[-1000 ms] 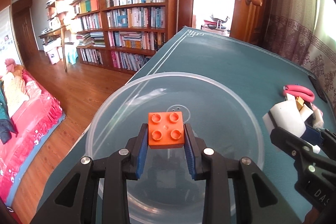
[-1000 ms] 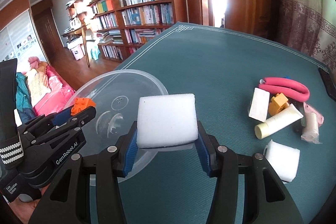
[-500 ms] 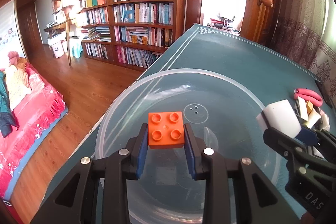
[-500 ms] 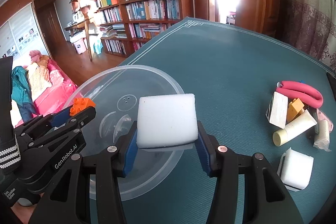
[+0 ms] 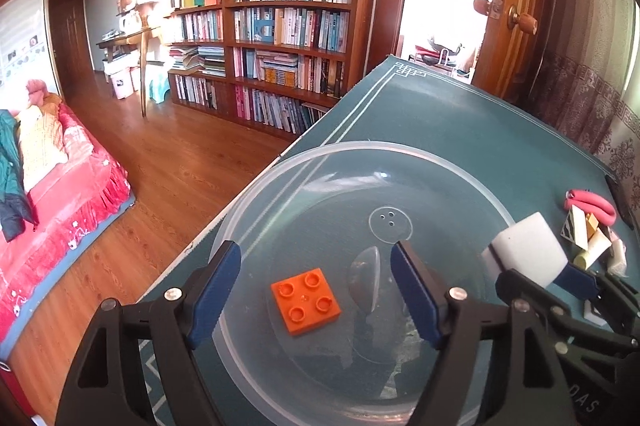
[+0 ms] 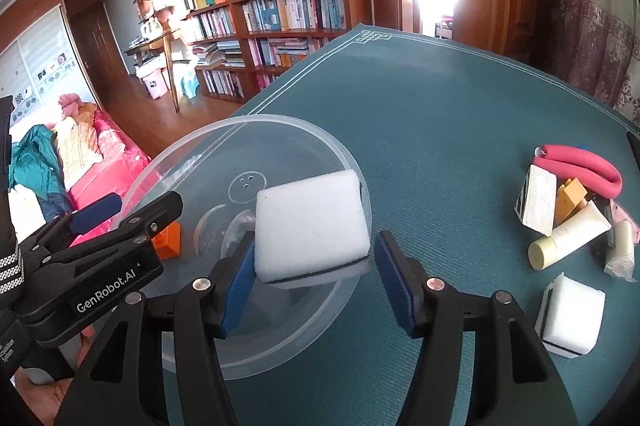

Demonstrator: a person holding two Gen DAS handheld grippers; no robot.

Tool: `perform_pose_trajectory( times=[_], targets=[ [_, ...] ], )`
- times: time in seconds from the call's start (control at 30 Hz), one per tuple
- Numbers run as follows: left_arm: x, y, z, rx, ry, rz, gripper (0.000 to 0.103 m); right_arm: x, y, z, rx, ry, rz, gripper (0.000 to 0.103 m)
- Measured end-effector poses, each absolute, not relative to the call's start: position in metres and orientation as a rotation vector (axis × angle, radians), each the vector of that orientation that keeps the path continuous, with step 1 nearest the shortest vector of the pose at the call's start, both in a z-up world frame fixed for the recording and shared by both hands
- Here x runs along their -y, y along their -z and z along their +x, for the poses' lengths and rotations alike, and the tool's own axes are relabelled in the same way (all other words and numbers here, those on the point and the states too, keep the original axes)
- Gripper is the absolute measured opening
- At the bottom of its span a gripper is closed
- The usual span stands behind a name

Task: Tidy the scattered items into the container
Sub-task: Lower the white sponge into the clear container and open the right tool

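A clear plastic bowl stands on the teal table near its left edge. Loose on the bowl's floor lies an orange brick, studs up. My left gripper hangs open above it, fingers wide on either side. My right gripper is open over the bowl's right rim. A white sponge rests against its left pad, with a gap to the right pad. The brick's corner peeks out behind the left gripper. The sponge also shows in the left wrist view.
Scattered at the right lie a pink-handled tool, a white block, a yellow brick, a cream tube, a wrapped roll and a second sponge. The table edge drops to wooden floor left of the bowl.
Both grippers opened. The orange brick dropped from the left gripper onto the bowl's floor. The sponge is no longer squeezed and sits over the bowl's rim.
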State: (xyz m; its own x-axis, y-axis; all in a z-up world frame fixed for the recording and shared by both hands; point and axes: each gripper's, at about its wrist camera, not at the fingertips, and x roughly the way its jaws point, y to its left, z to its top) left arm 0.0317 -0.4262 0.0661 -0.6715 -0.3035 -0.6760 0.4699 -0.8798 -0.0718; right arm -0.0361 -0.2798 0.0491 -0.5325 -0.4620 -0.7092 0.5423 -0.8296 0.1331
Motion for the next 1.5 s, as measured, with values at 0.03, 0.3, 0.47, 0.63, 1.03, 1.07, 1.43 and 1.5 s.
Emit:
perform_pose_trajectory(
  times=[0.03,0.3,0.47,0.63,1.03,1.07,1.43,1.5],
  targets=[
    [0.427,-0.066,0.032,-0.338,2.511,0.96,0.081,0.278,-0.049,-0.036,-0.134,2.337,1.037,0.062],
    [0.428,-0.065,0.033,-0.342,2.52,0.981,0.088,0.267,-0.048,-0.033,-0.102,2.343,1.05,0.062],
    [0.428,-0.067,0.033,-0.34,2.52,0.987,0.089,0.262,-0.049,-0.032,-0.084,2.342,1.05,0.062],
    [0.428,-0.067,0.034,-0.339,2.52,0.983,0.089,0.262,-0.051,-0.027,-0.086,2.346,1.018,0.062],
    [0.431,-0.068,0.041,-0.35,2.515,0.983,0.089,0.273,-0.049,-0.019,-0.09,2.256,1.011,0.062],
    [0.431,-0.068,0.041,-0.352,2.516,0.984,0.089,0.272,-0.049,-0.02,-0.088,2.258,1.011,0.062],
    [0.418,-0.065,0.038,-0.331,2.545,1.021,0.089,0.244,-0.045,-0.019,-0.032,2.329,1.047,0.062],
    [0.412,-0.066,0.037,-0.319,2.554,1.027,0.089,0.236,-0.046,-0.019,-0.019,2.352,1.046,0.062]
  ],
)
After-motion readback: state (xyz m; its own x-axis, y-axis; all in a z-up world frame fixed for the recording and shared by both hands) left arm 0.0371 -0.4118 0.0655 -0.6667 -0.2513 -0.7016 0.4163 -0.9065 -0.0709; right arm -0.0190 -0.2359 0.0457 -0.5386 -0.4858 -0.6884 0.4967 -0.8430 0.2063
